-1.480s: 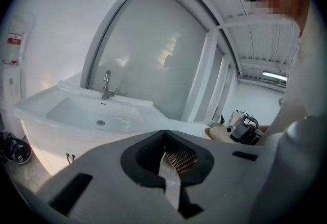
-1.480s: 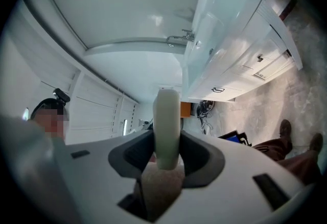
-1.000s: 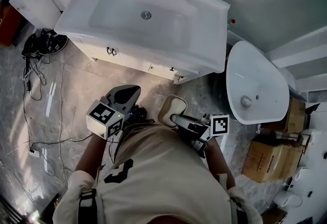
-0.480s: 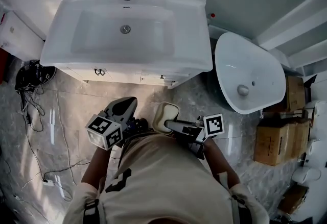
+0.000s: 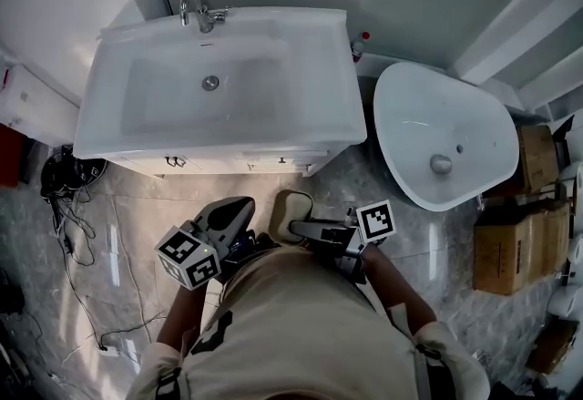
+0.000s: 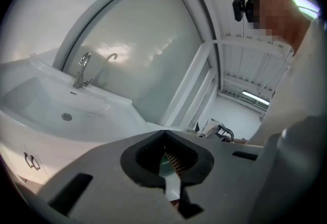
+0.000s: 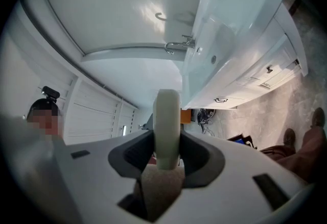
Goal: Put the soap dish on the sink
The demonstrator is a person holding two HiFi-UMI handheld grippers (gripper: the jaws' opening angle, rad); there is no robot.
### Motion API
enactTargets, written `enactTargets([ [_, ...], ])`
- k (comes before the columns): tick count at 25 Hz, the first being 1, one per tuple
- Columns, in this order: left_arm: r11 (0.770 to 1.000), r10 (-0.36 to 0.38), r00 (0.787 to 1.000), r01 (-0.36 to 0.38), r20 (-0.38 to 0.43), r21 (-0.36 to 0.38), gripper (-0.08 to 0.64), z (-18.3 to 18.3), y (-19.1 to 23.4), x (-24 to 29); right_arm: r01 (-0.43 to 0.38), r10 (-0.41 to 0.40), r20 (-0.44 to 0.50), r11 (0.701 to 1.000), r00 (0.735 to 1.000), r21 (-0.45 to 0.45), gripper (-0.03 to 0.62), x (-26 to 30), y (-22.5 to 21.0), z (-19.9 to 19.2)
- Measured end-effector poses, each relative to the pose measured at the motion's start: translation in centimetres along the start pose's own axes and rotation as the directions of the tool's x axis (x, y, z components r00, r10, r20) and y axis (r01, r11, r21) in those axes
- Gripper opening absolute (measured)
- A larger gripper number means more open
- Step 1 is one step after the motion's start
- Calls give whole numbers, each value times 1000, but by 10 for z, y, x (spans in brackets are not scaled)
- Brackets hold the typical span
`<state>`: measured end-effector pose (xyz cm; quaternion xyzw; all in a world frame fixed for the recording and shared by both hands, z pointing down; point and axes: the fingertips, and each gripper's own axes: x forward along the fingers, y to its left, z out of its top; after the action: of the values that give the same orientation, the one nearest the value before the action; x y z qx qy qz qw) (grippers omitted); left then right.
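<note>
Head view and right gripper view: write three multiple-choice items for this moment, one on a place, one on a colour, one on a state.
1. In the head view, the oval basin lies: A) right of the sink, B) left of it, C) inside it.
2. The soap dish is: A) red, B) cream, C) black.
3. The right gripper is: A) open and empty, B) shut on the soap dish, C) shut and empty.
Key: A, it sits past the sink's right edge; B, its pale rim shows between the jaws; B, both pads press its sides.
</note>
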<state>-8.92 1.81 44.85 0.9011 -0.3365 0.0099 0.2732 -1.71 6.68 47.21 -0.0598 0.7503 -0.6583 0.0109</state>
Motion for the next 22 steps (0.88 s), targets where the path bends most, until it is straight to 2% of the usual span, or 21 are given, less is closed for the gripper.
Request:
enactTargets([
  [7, 991, -126, 988, 129, -91, 31, 18, -12, -49, 44, -31, 31, 4, 1000, 1000, -6, 163, -32, 0, 31],
  [9, 986, -144, 983, 152, -116, 64, 18, -17, -59, 55, -39, 39, 7, 999, 999, -3, 163, -41, -2, 39],
  [14, 975, -171, 978, 185, -115, 121, 18, -10, -72, 82, -68, 68, 6, 998, 998, 2, 163, -62, -3, 52],
  [16, 977, -171, 980, 182, -103, 115, 18, -8, -75, 94, -76, 76, 7, 997, 997, 7, 163, -71, -4, 57],
  [22, 992, -85, 996, 88, -34, 89, 18, 0, -74, 122, -113, 113, 19, 994, 993, 6, 163, -96, -5, 69],
])
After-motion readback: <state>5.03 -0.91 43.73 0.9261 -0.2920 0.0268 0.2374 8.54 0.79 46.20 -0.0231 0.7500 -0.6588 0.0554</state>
